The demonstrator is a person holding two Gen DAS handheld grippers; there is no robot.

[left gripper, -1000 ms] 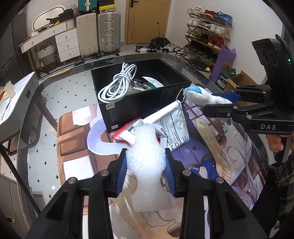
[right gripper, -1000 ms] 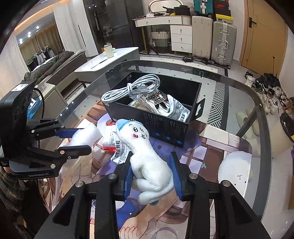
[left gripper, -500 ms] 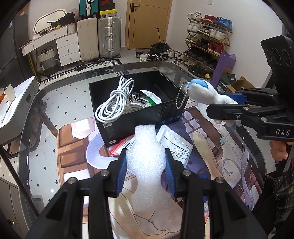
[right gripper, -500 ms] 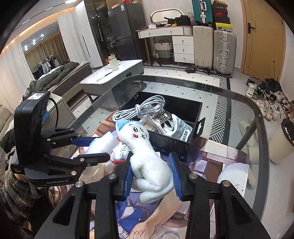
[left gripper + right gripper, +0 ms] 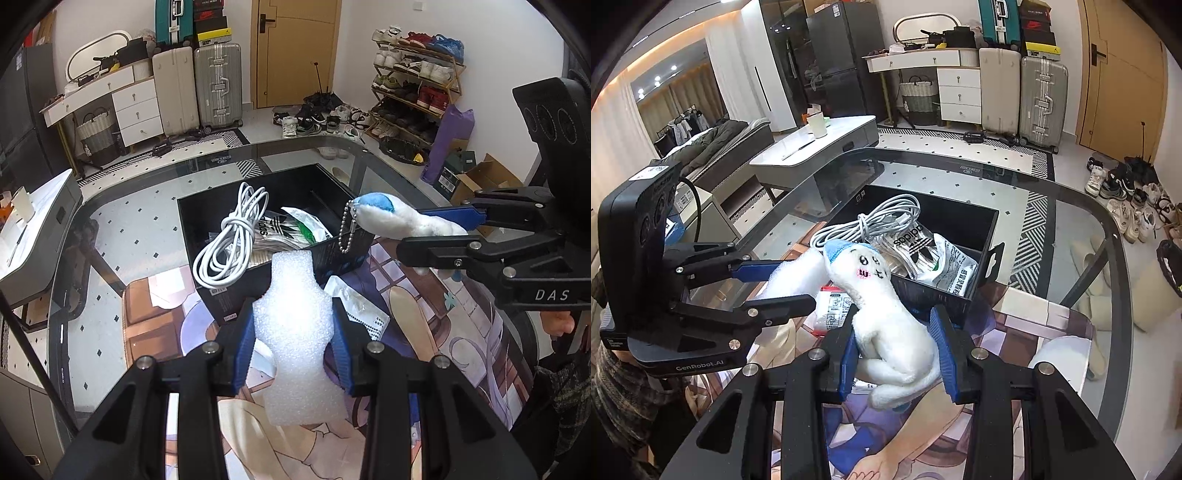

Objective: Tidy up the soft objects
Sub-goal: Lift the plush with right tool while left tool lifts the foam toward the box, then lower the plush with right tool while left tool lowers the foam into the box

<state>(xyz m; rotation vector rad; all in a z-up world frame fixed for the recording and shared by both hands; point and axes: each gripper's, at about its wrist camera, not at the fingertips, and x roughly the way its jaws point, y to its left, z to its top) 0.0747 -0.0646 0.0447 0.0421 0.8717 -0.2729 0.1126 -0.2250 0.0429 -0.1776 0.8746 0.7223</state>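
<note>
While the left gripper [image 5: 295,345] squeezes a bubbly white foam piece [image 5: 295,332] at its waist, the right gripper [image 5: 895,350] clamps a fluffy white plush toy [image 5: 886,317]. Both hang above the mat, the black box [image 5: 229,295] at 12 o'clock holding a coiled white cable [image 5: 232,240].

Bright, even indoor light; ceiling spots [image 5: 657,78] glow at upper left. Glass table [image 5: 1071,229] reflects softly. Fisheye bends edges, corners black; focus sharp.
</note>
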